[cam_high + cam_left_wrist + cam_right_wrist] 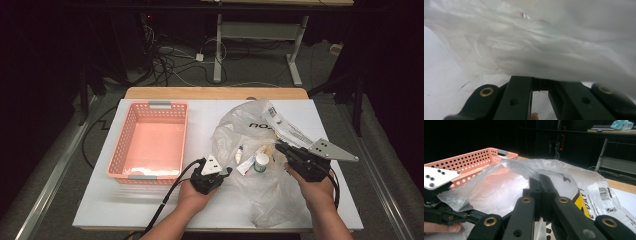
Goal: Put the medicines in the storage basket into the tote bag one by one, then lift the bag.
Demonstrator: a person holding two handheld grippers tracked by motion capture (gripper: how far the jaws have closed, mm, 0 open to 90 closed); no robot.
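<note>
Right gripper view: plastic bag (506, 182) print reads "DAY!", barcode alongside. Your right tongs (541, 182) pressed together, pinching bag film. Your left tongs (540, 87) slightly spread at bag edge.

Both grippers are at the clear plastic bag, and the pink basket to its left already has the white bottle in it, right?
Not quite. The pink basket is empty in the high view; the white bottle lies inside the clear plastic bag. The left gripper and right gripper are indeed both at the bag.
</note>
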